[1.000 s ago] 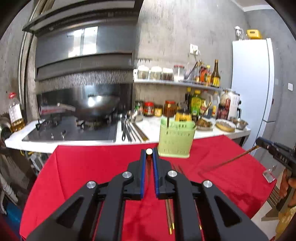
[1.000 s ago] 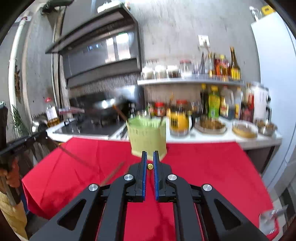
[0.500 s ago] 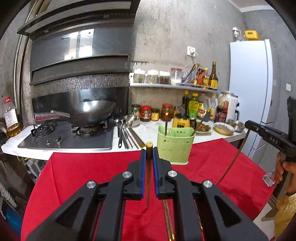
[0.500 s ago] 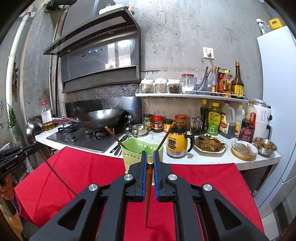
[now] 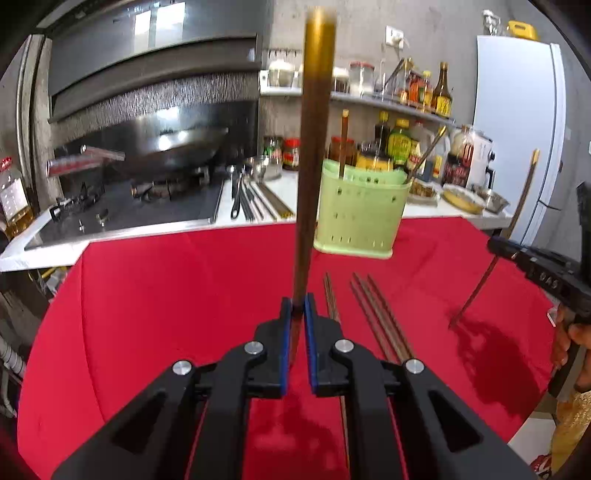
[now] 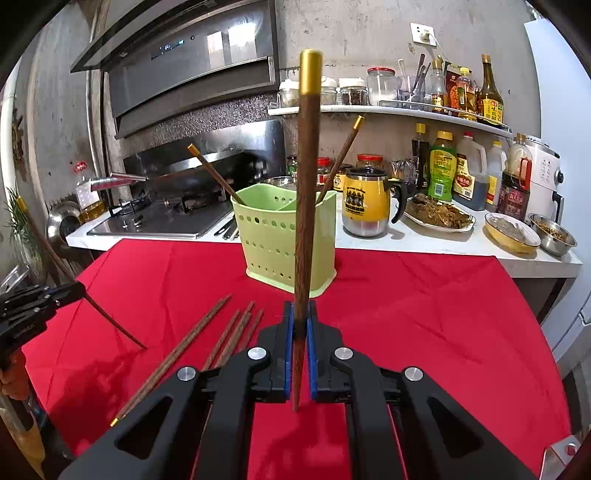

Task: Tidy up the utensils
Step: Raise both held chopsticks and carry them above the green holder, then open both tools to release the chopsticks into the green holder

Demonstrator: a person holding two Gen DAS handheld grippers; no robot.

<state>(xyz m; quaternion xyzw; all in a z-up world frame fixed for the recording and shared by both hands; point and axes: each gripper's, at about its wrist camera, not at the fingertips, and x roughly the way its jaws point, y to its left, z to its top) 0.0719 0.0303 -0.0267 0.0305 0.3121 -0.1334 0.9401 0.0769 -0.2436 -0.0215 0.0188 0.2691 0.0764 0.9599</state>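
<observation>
Chopsticks up in both grippers!
Left gripper (image 5: 298,301) pinches a chopstick (image 5: 310,155) upright; right gripper (image 6: 300,309) clamps another chopstick (image 6: 305,192), gold tip high, before the green utensil holder (image 6: 284,240); loose chopsticks (image 6: 221,336) lie on the red cloth (image 6: 424,314).

Ahead of me, bare grey concrete wall (image 6: 351,33); a steel range hood (image 6: 192,62) upper left, a white fridge (image 5: 517,129) at the right, white counter (image 6: 443,243) across the middle
</observation>
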